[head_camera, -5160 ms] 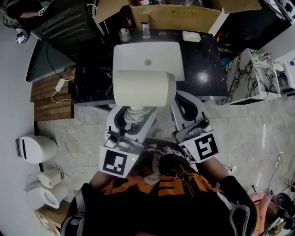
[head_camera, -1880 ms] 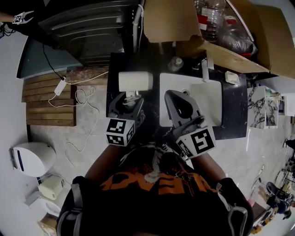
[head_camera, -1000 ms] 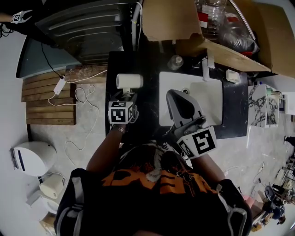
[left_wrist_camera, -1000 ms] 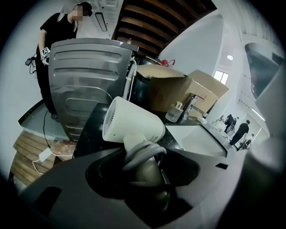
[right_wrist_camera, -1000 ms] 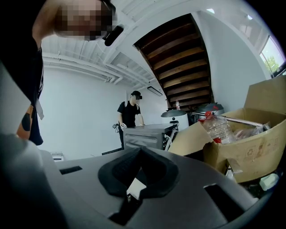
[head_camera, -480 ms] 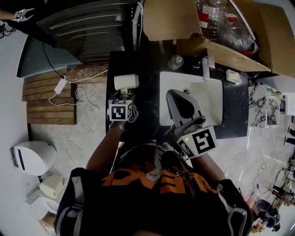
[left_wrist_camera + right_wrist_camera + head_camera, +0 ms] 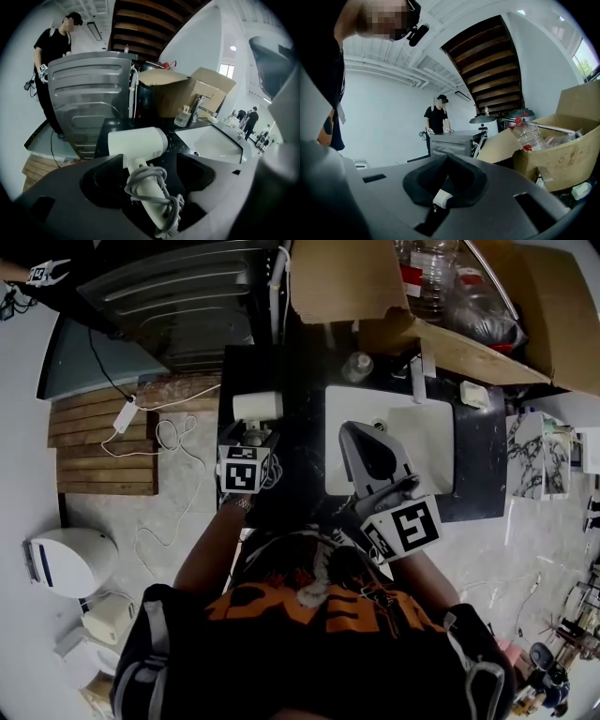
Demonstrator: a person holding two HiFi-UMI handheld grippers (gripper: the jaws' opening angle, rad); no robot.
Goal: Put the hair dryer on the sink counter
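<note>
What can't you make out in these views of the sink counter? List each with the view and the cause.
- Hair dryer cord's plug: left gripper view, lost in the coil near the bottom edge.
- Sink near corner: head view, behind the right tongs.
- Cardboard box contents: head view, cut off by the top edge.

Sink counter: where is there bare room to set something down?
Bare black counter lies between the dryer and the sink, plus a narrow strip right of the sink. Back edge is crowded: glass, tap, soap.

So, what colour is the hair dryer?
The hair dryer is white; clearest in the left gripper view.
</note>
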